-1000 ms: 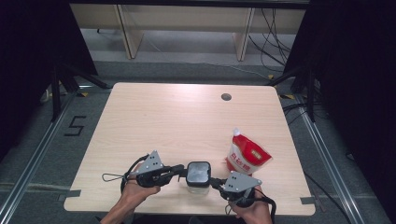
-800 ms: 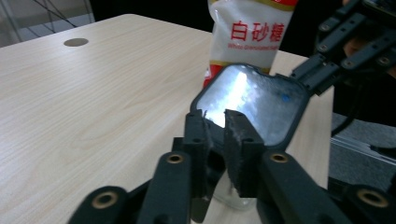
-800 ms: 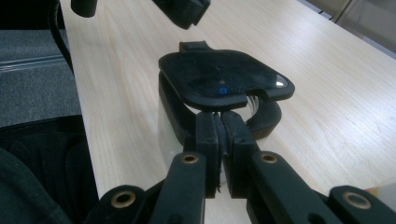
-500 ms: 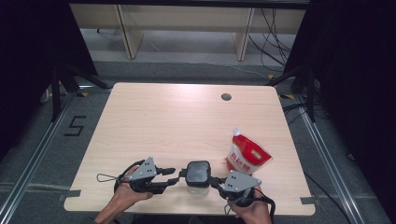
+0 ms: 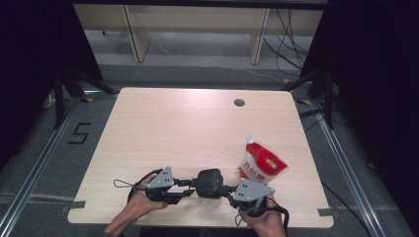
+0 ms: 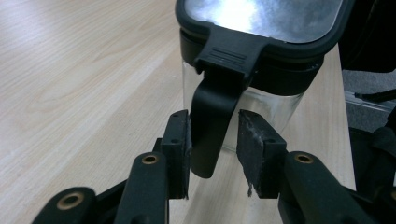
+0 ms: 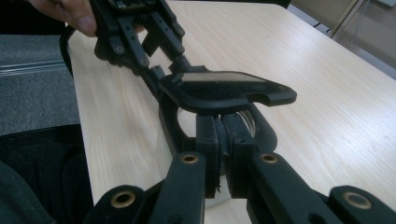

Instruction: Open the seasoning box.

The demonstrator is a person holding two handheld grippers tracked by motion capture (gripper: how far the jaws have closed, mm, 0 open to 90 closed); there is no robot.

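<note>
A clear container (image 5: pixel 209 197) with a black clip-on lid (image 5: pixel 209 180) stands near the table's front edge. In the left gripper view its side latch (image 6: pixel 210 126) hangs down between the pads of my left gripper (image 6: pixel 212 156), which is open, with a small gap at the right pad. My left gripper (image 5: pixel 190 186) sits at the container's left side. My right gripper (image 5: pixel 228 191) is at its right side. In the right gripper view, my right gripper (image 7: pixel 220 135) is shut on the opposite latch, under the lid (image 7: pixel 219 88).
A red and white pouch (image 5: pixel 261 165) lies to the right of the container, close to my right gripper. The wooden table (image 5: pixel 197 128) has a round cable hole (image 5: pixel 239 102) at the back right. Its front edge runs just below both hands.
Half a second ago my left gripper had drawn back to the left, away from the container. It has now come back, with the latch between its jaws. The right gripper has not moved.
</note>
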